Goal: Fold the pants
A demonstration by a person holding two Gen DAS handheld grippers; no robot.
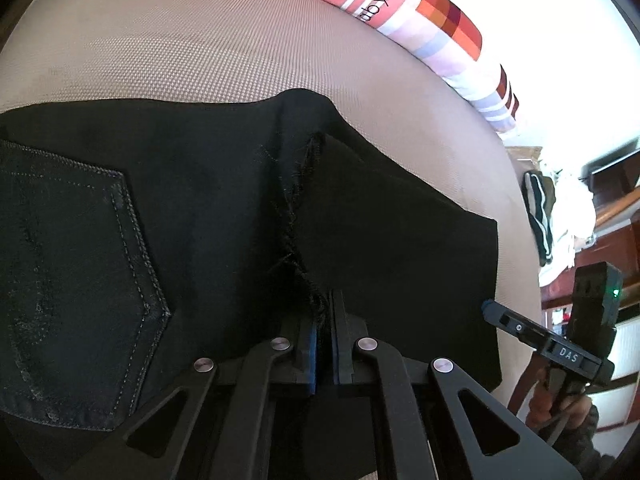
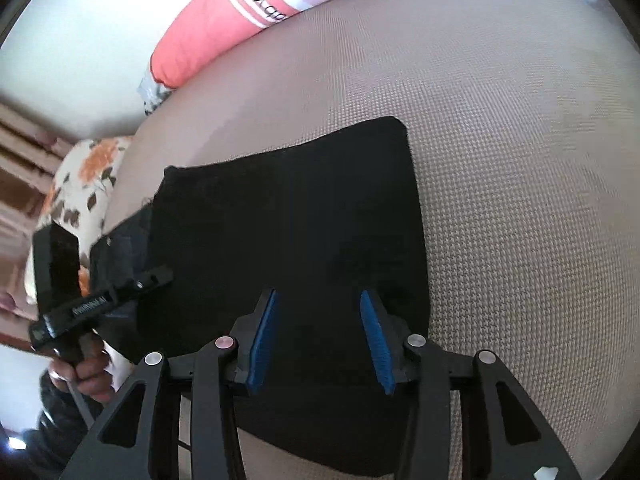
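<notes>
Black pants lie on a beige woven bed surface, with a stitched back pocket at the left and a frayed seam edge running up the middle. My left gripper is shut on that frayed edge. In the right wrist view the pants appear as a folded black slab. My right gripper is open just above the fabric, holding nothing. The right gripper also shows at the right of the left wrist view, by the pants' right edge. The left gripper shows at the left of the right wrist view.
A pink and checked pillow lies along the far edge of the bed. A floral pillow sits at the left. Clothes and wooden furniture stand beyond the bed's right edge. Beige bed surface stretches right of the pants.
</notes>
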